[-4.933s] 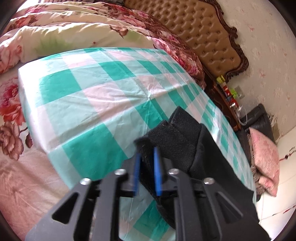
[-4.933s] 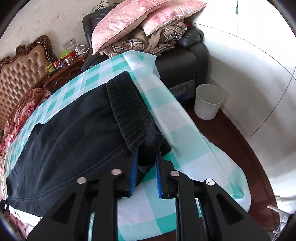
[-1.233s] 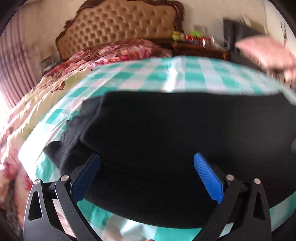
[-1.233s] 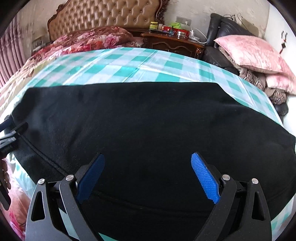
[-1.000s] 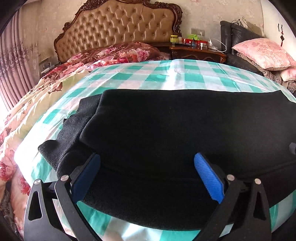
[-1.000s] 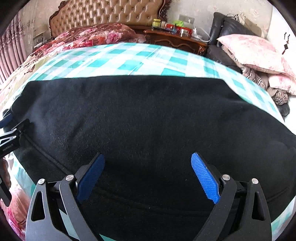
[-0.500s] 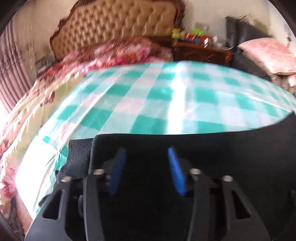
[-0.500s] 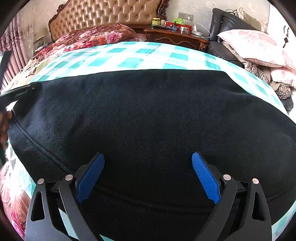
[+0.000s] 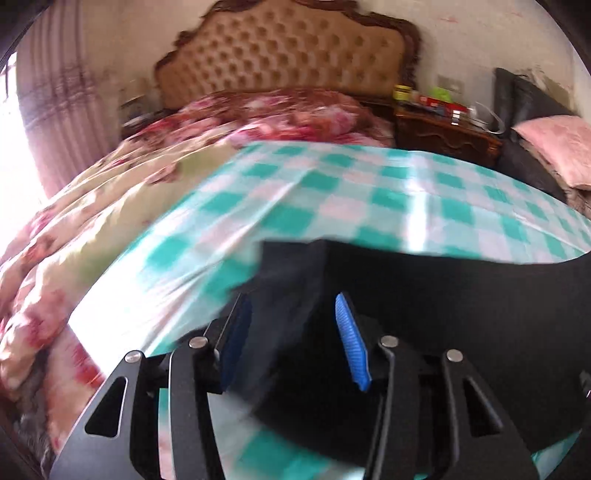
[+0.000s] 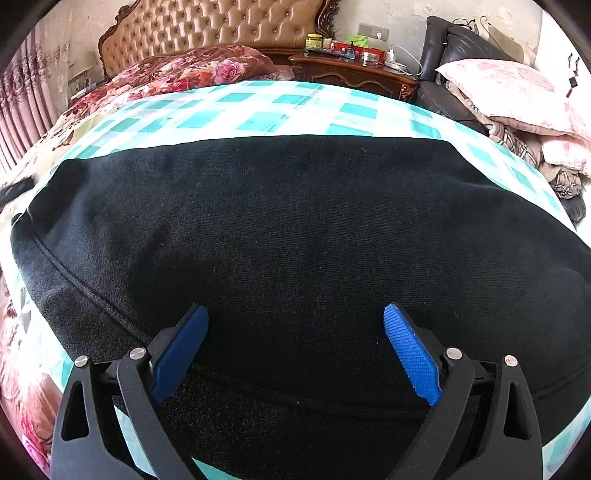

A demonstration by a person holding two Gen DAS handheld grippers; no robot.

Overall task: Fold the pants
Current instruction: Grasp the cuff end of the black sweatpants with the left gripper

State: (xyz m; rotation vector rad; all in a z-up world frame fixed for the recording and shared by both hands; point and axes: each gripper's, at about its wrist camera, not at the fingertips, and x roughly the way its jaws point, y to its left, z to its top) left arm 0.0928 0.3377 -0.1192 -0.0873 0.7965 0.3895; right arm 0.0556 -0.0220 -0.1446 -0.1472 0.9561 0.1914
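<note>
Between the left gripper's (image 9: 293, 332) opening jaws a raised fold of the black pants (image 10: 295, 240) is bunched, hiding the checked cloth (image 9: 332, 192) behind. Right gripper (image 10: 295, 350) hovers spread wide over the flat pants. Beyond: floral quilt (image 9: 92, 206), tufted headboard (image 10: 207, 26), cluttered nightstand (image 10: 354, 70).

Your left gripper (image 9: 293, 332) had a bunched end of the black pants (image 9: 461, 314) between its blue pads (image 9: 351, 343), jaws opening slightly, fabric lifted off the teal checked sheet (image 9: 332, 192). The view was motion-blurred.
</note>
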